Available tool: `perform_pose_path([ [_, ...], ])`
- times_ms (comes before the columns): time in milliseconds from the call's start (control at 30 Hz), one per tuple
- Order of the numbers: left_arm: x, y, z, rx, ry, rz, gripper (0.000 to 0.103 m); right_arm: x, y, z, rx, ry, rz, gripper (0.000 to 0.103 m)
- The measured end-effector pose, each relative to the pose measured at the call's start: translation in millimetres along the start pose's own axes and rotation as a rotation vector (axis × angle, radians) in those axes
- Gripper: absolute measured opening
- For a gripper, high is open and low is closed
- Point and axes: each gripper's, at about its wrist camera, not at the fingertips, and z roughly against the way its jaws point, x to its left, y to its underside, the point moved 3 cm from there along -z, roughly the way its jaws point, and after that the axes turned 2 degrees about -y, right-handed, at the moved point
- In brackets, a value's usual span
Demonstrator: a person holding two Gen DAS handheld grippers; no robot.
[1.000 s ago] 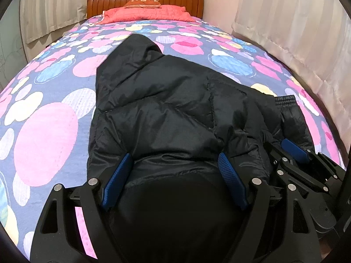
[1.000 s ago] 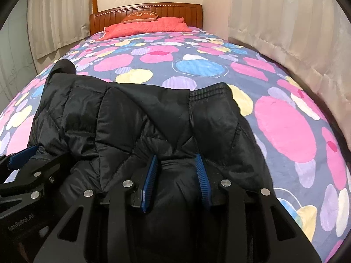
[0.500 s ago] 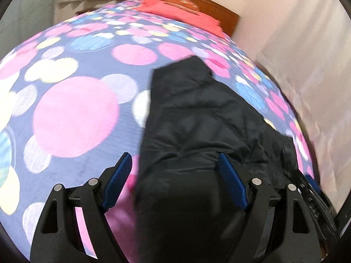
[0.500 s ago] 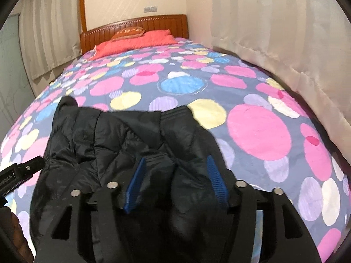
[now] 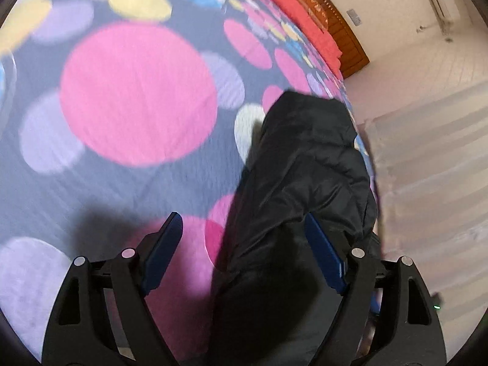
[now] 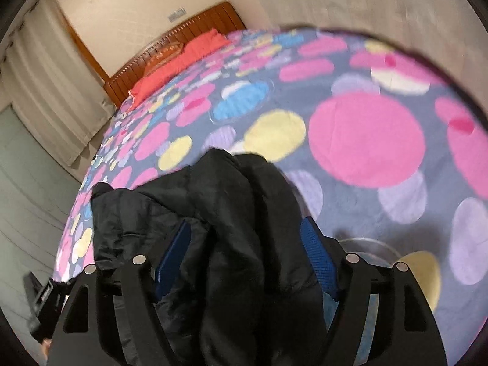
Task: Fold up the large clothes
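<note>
A black puffer jacket (image 5: 305, 167) lies bunched on the spotted bed cover (image 5: 137, 97). My left gripper (image 5: 242, 218) is open wide over the jacket's near left edge. Its left finger hangs above bare cover and its right finger above the black fabric. In the right wrist view the jacket (image 6: 238, 201) runs as a raised fold between the fingers of my right gripper (image 6: 246, 222). That gripper's jaws are opening, and the blue pads stand off the fold on both sides. The left gripper's black body (image 6: 45, 299) shows at the lower left of that view.
A wooden headboard (image 6: 170, 48) and a red pillow and blanket (image 6: 183, 58) are at the far end of the bed. Pale curtains (image 5: 427, 167) hang along the bed's right side, and more curtains (image 6: 52, 97) hang on the left.
The right jaws have widened and let go of the jacket fold they pinched. The left gripper has slid left from the jacket's middle to its edge. Both views have rolled.
</note>
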Motion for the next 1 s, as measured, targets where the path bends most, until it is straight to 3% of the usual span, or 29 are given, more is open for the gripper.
perform_pose_path([
  [133,11.7,7.2,-19.4,0.068,0.082,0.057,0.087,-19.2,7.4,-30.3,0.075,-0.03,-0.077,0.073],
  [267,-0.1,9.2,-30.9,0.11,0.14,0.0,0.091,-34.2,16.4,-51.9,0.115,-0.1,-0.151,0.082],
  [333,-4.1,8.8,-37.2,0.13,0.155,-0.019,0.092,-32.7,18.0,-53.5,0.113,-0.128,-0.143,0.083],
  [433,-9.6,6.2,-46.4,0.168,0.174,-0.033,0.092,-20.7,23.3,-63.6,0.18,-0.205,-0.111,0.082],
  [467,-11.7,6.1,-48.4,0.177,0.177,-0.039,0.092,-16.3,24.4,-65.0,0.182,-0.186,-0.08,0.082],
  [533,-16.7,7.9,-52.2,0.198,0.19,-0.059,0.091,-12.0,25.6,-67.4,0.186,-0.18,-0.063,0.073],
  [567,-20.3,9.5,-55.4,0.216,0.21,-0.071,0.085,-10.9,26.5,-68.4,0.19,-0.181,-0.064,0.069],
  [633,-23.2,10.9,-60.0,0.233,0.229,-0.067,0.081,-8.5,29.9,-71.4,0.21,-0.221,-0.084,0.052],
  [833,-32.3,14.9,-61.7,0.226,0.214,-0.093,0.075,-0.1,34.1,-74.0,0.233,-0.262,-0.109,0.038],
  [1000,-45.8,10.4,-51.3,0.201,0.202,-0.135,0.072,17.5,33.7,-69.9,0.211,-0.305,-0.105,0.032],
])
